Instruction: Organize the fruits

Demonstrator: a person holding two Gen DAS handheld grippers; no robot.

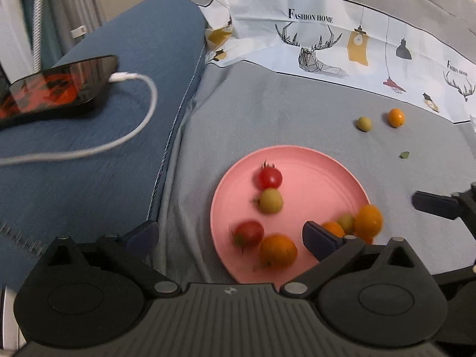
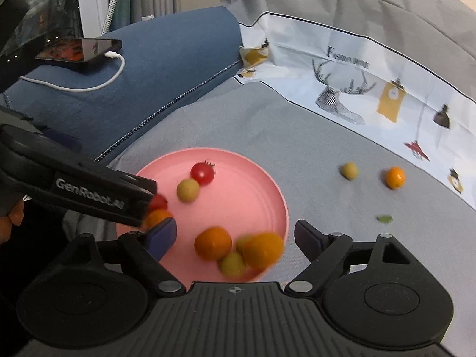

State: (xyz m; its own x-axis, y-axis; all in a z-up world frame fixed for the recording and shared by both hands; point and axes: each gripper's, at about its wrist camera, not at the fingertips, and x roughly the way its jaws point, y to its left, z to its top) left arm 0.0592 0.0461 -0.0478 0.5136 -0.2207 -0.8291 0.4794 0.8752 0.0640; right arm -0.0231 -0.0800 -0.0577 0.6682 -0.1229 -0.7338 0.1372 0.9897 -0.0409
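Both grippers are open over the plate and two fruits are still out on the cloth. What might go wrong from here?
1. The orange fruit and green ones crowd the pink plate's near rim; a nudge from the open right gripper may roll them off.
2. The loose green fruit and orange fruit are round and lie on soft, wrinkled cloth, so they may roll away when pinched.
3. The left gripper sits close alongside, so the two grippers might collide.

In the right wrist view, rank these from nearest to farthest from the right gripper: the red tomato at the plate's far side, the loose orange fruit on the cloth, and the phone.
1. Red tomato, on the pink plate, ahead of the right gripper.
2. Orange fruit, loose on the grey cloth, far right.
3. Phone, on the blue cushion, far left.
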